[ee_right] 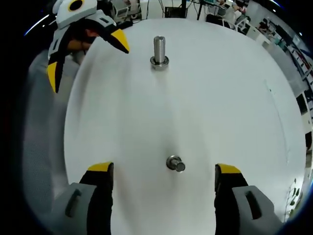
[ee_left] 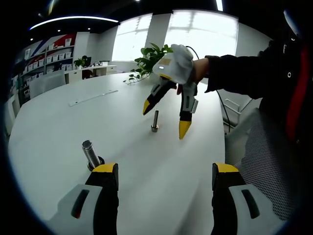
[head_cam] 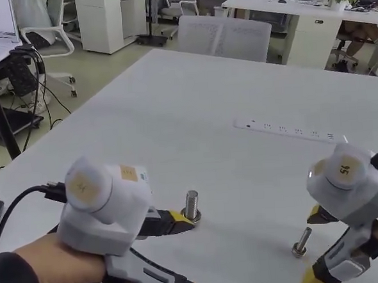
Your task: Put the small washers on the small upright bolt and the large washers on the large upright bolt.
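**Both tongs empty beside the two standing bolts**

The broad white table (head_cam: pixel 206 115) carried both bolts, well apart from a flat white power strip (head_cam: pixel 291 130) farther back. The left gripper (ee_left: pixel 165 171), grey-bodied with yellow-tipped black jaws, was spread wide and grasped nothing; one of its tips sat just beside the large threaded steel bolt (head_cam: pixel 191 205), which stood upright near the person. The right gripper (ee_right: pixel 164 168) was likewise released and bare, hovering with the small slim steel bolt (ee_right: pixel 175 164) between the lines of its jaws.

The main hazard, as I judged it, was a knock. The small bolt looked narrow at the foot, so a sideways brush from either right jaw could topple it. The left tip could also nudge the large bolt off its spot.

A silvery ring (ee_right: pixel 159 61) circled the large bolt's foot. It was possibly stacked washers, possibly just the bolt's head; the fisheye view was too small to tell. In the head view the gripper bodies covered much of the near table, and the left jaw partly hid that bolt's base.
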